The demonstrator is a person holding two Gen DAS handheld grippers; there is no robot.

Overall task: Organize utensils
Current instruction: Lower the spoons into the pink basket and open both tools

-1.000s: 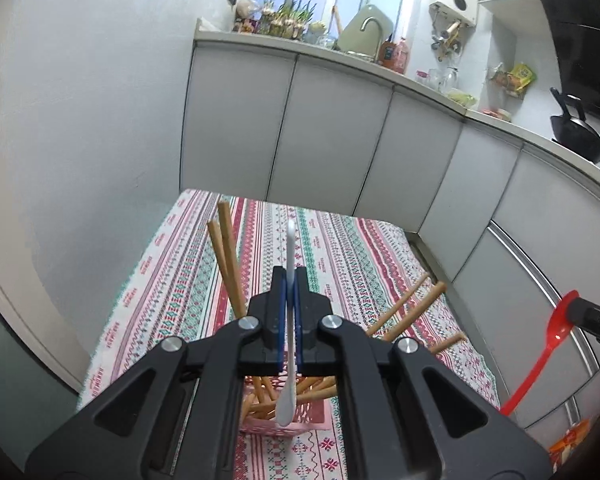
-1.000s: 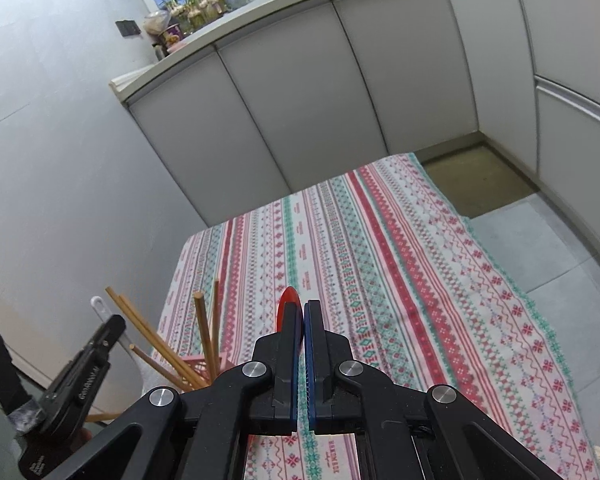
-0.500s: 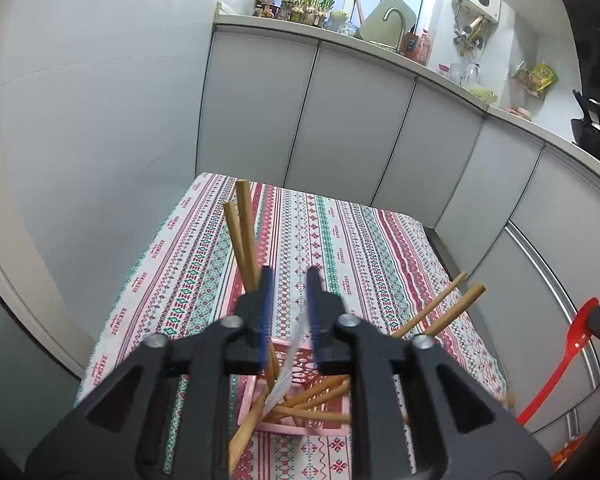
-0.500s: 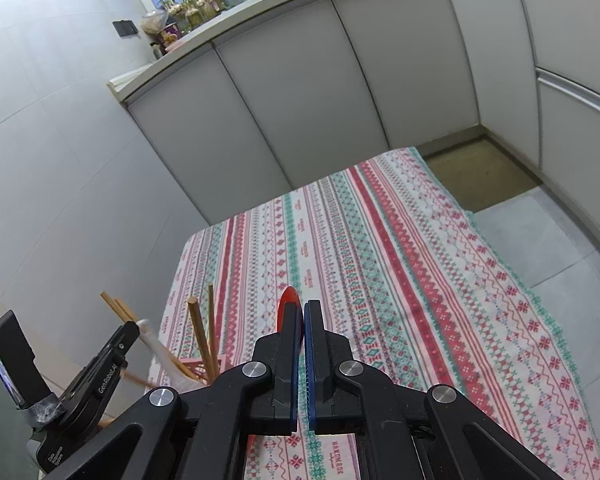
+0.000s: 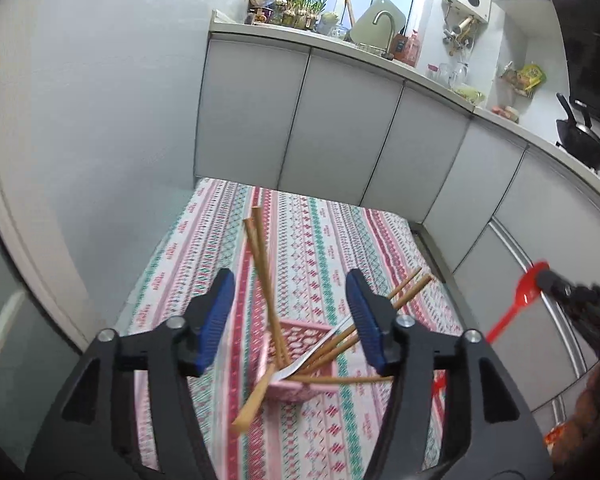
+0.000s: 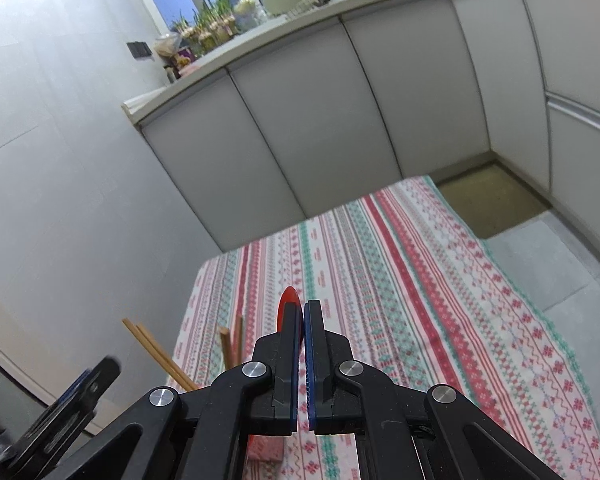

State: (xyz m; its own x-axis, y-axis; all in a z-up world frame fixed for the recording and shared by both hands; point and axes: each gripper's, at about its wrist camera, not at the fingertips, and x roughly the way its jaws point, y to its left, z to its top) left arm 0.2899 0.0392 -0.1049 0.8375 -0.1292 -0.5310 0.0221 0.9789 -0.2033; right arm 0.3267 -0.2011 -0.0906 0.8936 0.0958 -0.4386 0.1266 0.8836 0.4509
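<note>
Below, pink basket (image 5: 300, 390) partly hidden by opening, empty left gripper (image 5: 290, 312); right gripper (image 6: 302, 312) clenched on half-hidden red spoon (image 6: 289, 300).

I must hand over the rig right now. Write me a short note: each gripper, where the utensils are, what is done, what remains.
Left gripper: jaws opening, nothing between them, above the pink basket.
Right gripper: shut on the red spoon, held off to the right of the basket.
In the basket: wooden chopsticks leaning out in several directions, and a white spoon lying among them.
Done: chopsticks and white spoon are in.
Left: put the red spoon into the basket.
</note>
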